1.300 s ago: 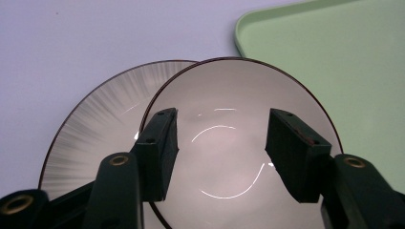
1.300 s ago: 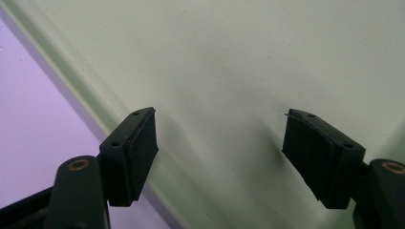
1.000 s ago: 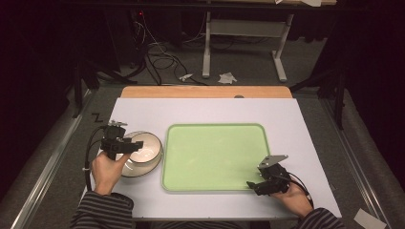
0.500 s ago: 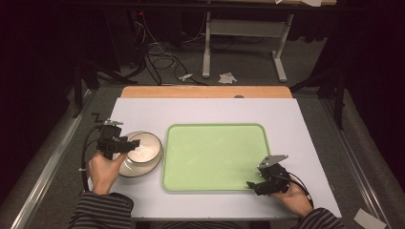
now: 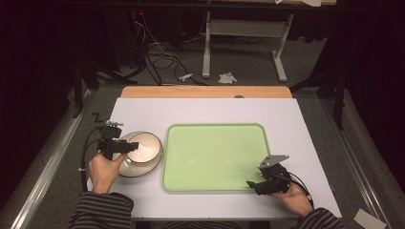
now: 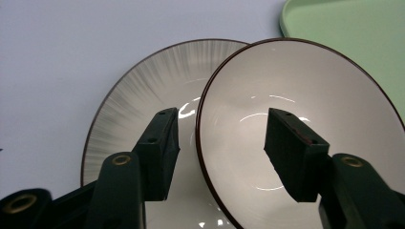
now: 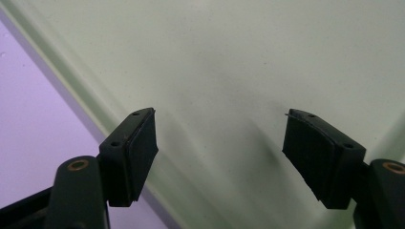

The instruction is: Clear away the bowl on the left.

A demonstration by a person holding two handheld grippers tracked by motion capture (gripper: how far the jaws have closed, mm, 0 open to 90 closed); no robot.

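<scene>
The left tongs (image 6: pixel 219 157) stood open astride the near rim of the bowl (image 6: pixel 305 119), one jaw inside, one outside above the plate (image 6: pixel 138 95). The right tongs (image 7: pixel 219 157), open and empty, hung over the tray (image 5: pixel 215 157), farther off.

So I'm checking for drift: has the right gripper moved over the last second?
No. The right gripper sits at the green tray's near right corner, as before.
</scene>
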